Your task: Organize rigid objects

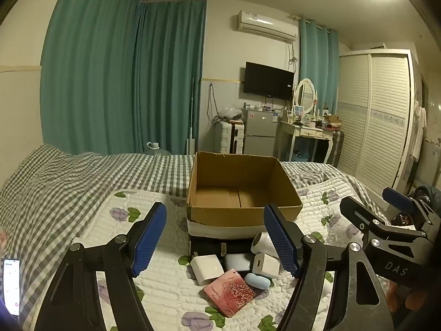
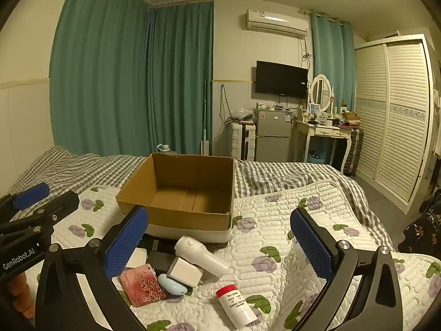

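On the bed at 6 o'clock from the empty cardboard box (image 2: 182,193), the white bottle (image 2: 238,304) lies pointing roughly 4 o'clock, nearest the right tool (image 2: 219,244); both it and the left tool (image 1: 215,237) gape wide, holding nothing.

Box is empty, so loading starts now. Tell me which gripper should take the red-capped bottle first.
Right. The red-capped bottle lies between the open right gripper fingers in its own view. The left gripper faces the pink card pile.
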Tool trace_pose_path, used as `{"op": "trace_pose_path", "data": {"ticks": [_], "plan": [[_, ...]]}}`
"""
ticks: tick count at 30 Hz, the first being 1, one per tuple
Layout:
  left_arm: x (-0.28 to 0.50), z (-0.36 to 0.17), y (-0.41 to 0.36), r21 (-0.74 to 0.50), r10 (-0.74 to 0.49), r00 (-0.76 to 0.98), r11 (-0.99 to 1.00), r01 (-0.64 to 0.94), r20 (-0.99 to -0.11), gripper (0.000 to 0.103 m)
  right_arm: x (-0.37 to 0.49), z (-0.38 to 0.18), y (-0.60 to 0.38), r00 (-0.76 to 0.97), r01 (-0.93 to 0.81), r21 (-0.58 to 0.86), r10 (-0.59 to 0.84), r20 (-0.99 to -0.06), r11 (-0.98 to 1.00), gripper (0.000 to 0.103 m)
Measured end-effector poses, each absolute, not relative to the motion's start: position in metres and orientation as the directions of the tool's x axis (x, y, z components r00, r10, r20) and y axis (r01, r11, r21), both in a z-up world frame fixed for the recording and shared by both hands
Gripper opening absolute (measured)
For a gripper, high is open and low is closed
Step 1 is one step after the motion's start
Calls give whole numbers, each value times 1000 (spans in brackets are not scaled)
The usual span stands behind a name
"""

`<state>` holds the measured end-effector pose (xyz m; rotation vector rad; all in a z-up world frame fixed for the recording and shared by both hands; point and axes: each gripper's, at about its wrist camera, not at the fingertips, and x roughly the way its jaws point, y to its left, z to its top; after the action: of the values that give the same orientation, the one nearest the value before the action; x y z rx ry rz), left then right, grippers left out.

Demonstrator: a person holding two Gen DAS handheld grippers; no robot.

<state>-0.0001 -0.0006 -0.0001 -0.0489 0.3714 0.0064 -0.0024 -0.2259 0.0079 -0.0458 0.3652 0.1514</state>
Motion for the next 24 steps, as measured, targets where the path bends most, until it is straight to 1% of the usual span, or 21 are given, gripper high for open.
{"op": "trace_pose_path", "data": {"ticks": [1, 7, 24], "plan": [[0, 0, 1, -76, -10, 931, 997, -19, -365, 76, -2, 8, -225, 921, -153, -20, 135, -365, 988, 103], [-2, 1, 2, -63, -5, 933, 998, -19, -360, 76, 8, 7, -223, 915, -160, -15, 143, -378, 987, 103], [1, -2, 3, -69, -3, 929, 997, -24, -369, 76, -3, 5, -221, 920, -174, -20, 156, -360, 984, 103]]}}
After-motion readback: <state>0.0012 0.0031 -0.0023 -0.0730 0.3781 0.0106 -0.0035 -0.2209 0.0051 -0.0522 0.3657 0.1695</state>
